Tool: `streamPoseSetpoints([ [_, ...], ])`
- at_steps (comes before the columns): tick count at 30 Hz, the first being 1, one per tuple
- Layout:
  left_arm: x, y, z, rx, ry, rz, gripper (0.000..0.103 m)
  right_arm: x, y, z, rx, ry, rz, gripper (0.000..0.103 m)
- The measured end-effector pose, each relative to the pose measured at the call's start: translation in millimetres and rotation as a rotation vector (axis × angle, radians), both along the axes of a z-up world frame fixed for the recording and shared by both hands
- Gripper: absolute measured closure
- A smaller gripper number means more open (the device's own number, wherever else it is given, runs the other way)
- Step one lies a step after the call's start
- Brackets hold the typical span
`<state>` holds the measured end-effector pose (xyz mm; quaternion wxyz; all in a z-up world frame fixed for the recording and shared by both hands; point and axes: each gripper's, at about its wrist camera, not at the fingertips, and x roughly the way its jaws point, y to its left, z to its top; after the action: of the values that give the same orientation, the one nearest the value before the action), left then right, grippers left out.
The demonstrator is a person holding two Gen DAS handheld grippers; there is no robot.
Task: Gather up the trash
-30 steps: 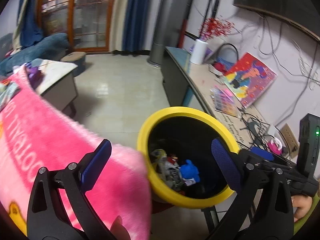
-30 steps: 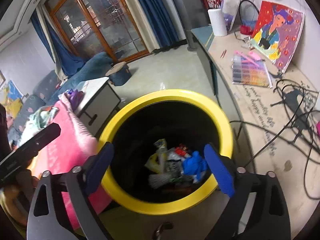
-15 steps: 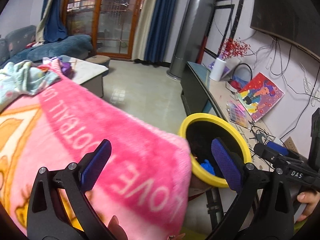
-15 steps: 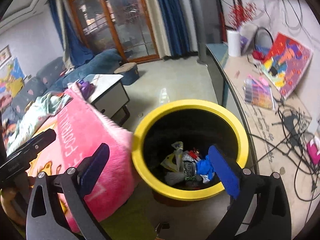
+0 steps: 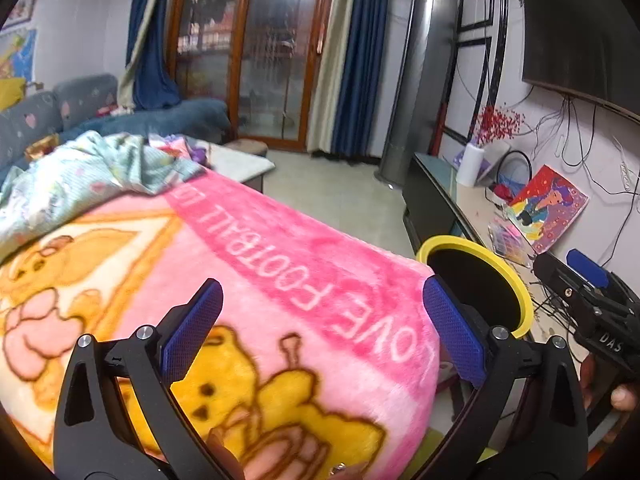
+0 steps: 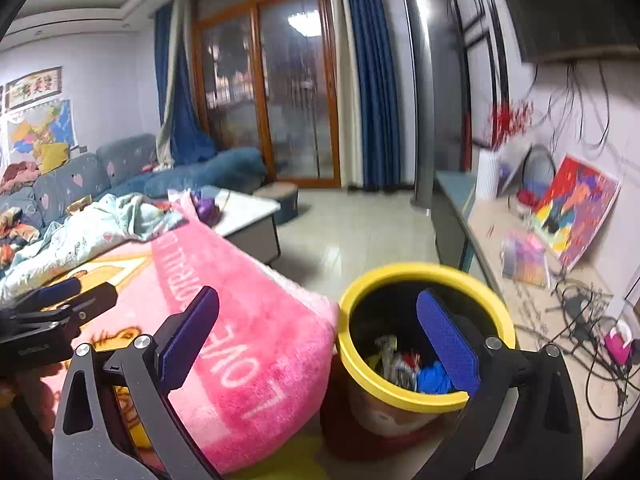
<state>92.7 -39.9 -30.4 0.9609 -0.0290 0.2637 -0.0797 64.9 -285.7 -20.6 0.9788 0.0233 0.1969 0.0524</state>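
Note:
A yellow-rimmed trash bin [image 6: 424, 276] stands beside the pink blanket; it also shows in the left wrist view [image 5: 520, 292]. Inside lie several pieces of trash [image 6: 404, 364], among them a blue wad and wrappers. My right gripper [image 6: 320, 336] is open and empty, above and in front of the bin. My left gripper [image 5: 320, 328] is open and empty, over the pink blanket [image 5: 280, 280]. The right gripper's body shows at the right edge of the left wrist view [image 5: 592, 296].
A low cabinet [image 6: 532, 248] with cables, a painting [image 6: 576, 208] and a white vase [image 6: 486, 176] runs along the right wall. A pale quilt [image 5: 80, 176] lies on the blanket. A white coffee table [image 6: 248, 216] and a blue sofa [image 6: 120, 168] stand behind.
Both grippers have pulled back and tilted up from the bin. The bin now sits lower and smaller in both views; more blanket and room show. Both stay open.

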Motion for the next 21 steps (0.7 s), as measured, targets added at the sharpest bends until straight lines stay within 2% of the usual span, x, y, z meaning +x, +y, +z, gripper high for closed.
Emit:
streamPoseSetpoints([
  [4, -20.0, 9.0, 1.7, 0.025, -0.045, 0.027, 0.011, -12.6, 12.0, -4.9, -0.030, -0.050, 0.010, 0.007],
  [9, -38.2, 16.6, 2.6, 0.039, -0.094, 0.053, 0.011, -21.0, 20.5, -8.9, -0.021, -0.045, 0.030, 0.007],
  [16, -38.5, 24.5, -2.3, -0.006, -0.077, 0.070, 0.011, -21.4, 28.4, -12.6, -0.032, -0.035, 0.052, 0.007],
  [21, -39.0, 25.5, -4.3, -0.009, -0.075, 0.067, 0.011, -17.2, 29.3, -15.5, -0.027, -0.015, 0.048, 0.007],
])
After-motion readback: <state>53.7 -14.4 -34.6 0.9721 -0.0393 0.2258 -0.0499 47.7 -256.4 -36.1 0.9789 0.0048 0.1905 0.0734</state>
